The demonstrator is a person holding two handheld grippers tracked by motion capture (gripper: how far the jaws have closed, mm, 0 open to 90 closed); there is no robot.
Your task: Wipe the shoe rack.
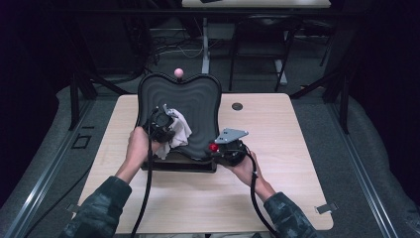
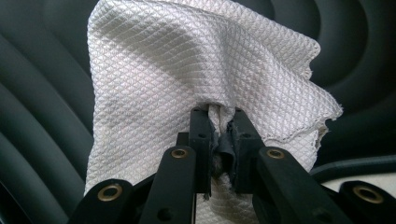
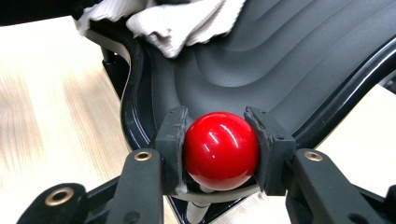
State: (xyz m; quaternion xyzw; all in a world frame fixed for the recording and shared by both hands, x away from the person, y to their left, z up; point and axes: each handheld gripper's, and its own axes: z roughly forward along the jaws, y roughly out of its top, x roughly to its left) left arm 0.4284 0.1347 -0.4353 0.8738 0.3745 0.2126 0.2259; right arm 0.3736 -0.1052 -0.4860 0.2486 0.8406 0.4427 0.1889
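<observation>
**Q:** While the white waffle-weave cloth point(image 2: 187, 70) is pinched between the nearly closed jaws of the left gripper point(image 2: 219, 135), where is it pressed, and what is held on the other side?

**A:** The cloth is laid against the ribbed face of the black contoured board point(image 1: 198, 106), at its left half, where it is seen in the high view point(image 1: 177, 130) under the left gripper point(image 1: 163, 126). A red ball knob point(image 3: 220, 149) at the board's near right edge is clamped between the pads of the right gripper point(image 3: 220, 151), whose jaws are parted only as far as the ball is wide. A pink knob point(image 1: 179, 73) is seen at the board's far rim.

**Q:** What could be lost first?

**A:** Probably the cloth. Only a small fold is caught at the jaw tips, so it may be dragged out if the ridges are rubbed hard.

**Q:** And the board?

**A:** It is tilted up on its base on the wooden table point(image 1: 277, 198). If too much force is applied on the left, it may be rocked or slid, and the smooth round knob could be squeezed out of the right pads.

**Q:** Anything else?

**A:** Bare jaw tips might be scraped on the surface if the cloth is bunched aside.
</observation>
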